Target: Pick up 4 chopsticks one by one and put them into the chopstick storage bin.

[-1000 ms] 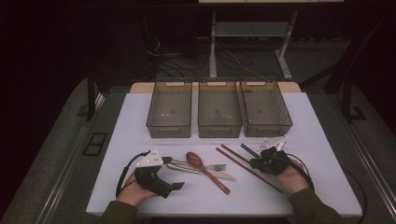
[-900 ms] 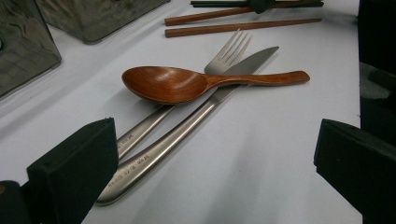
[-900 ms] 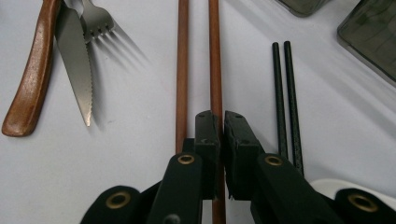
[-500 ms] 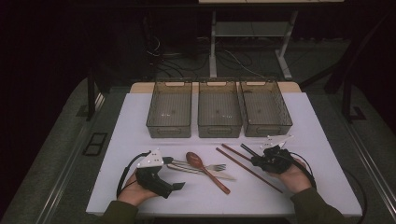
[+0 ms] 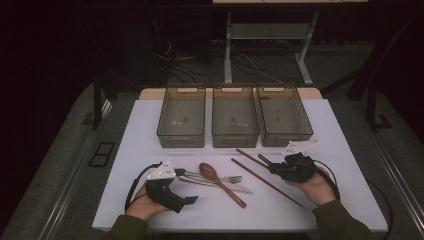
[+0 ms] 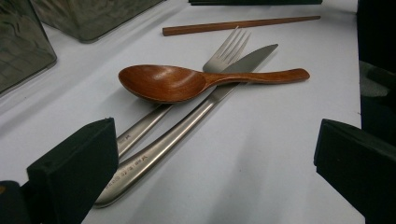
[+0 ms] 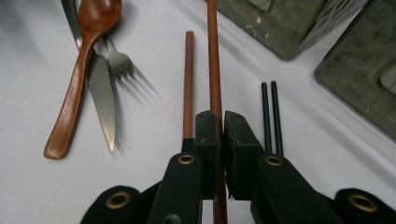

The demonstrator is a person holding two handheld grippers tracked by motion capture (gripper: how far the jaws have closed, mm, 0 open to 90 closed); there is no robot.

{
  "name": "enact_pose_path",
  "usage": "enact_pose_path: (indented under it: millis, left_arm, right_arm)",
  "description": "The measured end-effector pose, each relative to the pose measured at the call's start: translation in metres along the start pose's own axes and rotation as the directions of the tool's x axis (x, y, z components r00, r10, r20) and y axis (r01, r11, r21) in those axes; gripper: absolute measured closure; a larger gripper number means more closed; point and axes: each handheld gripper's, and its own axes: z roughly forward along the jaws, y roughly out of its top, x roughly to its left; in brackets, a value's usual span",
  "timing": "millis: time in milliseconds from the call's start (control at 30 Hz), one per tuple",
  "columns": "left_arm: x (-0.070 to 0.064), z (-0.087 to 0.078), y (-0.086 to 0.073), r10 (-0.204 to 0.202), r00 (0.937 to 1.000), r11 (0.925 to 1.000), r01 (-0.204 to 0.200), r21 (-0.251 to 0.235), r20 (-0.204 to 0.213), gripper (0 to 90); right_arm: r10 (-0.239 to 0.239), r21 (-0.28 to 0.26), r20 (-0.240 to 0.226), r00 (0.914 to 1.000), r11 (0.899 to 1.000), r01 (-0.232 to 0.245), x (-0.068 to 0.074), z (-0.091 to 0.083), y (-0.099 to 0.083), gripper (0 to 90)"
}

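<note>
My right gripper (image 7: 221, 135) is pinched on one brown chopstick (image 7: 215, 60), which lies on the white table (image 5: 340, 130) near the right bin (image 5: 284, 116). The second brown chopstick (image 7: 188, 79) lies just left of it, and a black pair (image 7: 272, 116) lies to its right. My left gripper (image 6: 215, 158) rests with jaws spread wide, facing the wooden spoon (image 6: 187, 81) lying across the fork (image 6: 224, 49) and knife (image 6: 187, 126).

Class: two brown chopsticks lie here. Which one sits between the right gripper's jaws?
The longer-looking brown chopstick, running between the right gripper jaws; the other brown chopstick lies just outside them.
</note>
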Motion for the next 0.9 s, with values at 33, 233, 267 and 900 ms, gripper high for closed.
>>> enact_pose_path:
  millis: [33,233,267,900]
  left_arm:
    - [0.000,0.000,0.000,0.001,1.0000,1.0000,-0.001,-0.001,0.001,0.0]
    - [-0.001,0.000,0.000,-0.001,1.0000,1.0000,0.001,-0.002,0.000,0.0]
    - [0.000,0.000,0.000,-0.001,1.0000,1.0000,0.001,-0.003,0.000,0.0]
    - [-0.003,0.002,0.001,-0.006,1.0000,0.9999,0.006,-0.009,0.002,0.0]
  right_arm:
    - [0.004,-0.008,-0.003,1.0000,1.000,-0.004,0.000,-0.001,0.002,84.8]
    - [-0.002,-0.030,-0.015,0.9999,1.000,0.002,0.002,0.000,0.012,84.8]
    - [-0.002,-0.030,-0.015,0.9999,1.000,0.002,0.002,0.000,0.012,84.8]
    - [0.003,-0.090,-0.035,0.9994,0.996,-0.006,0.007,0.001,0.044,84.7]
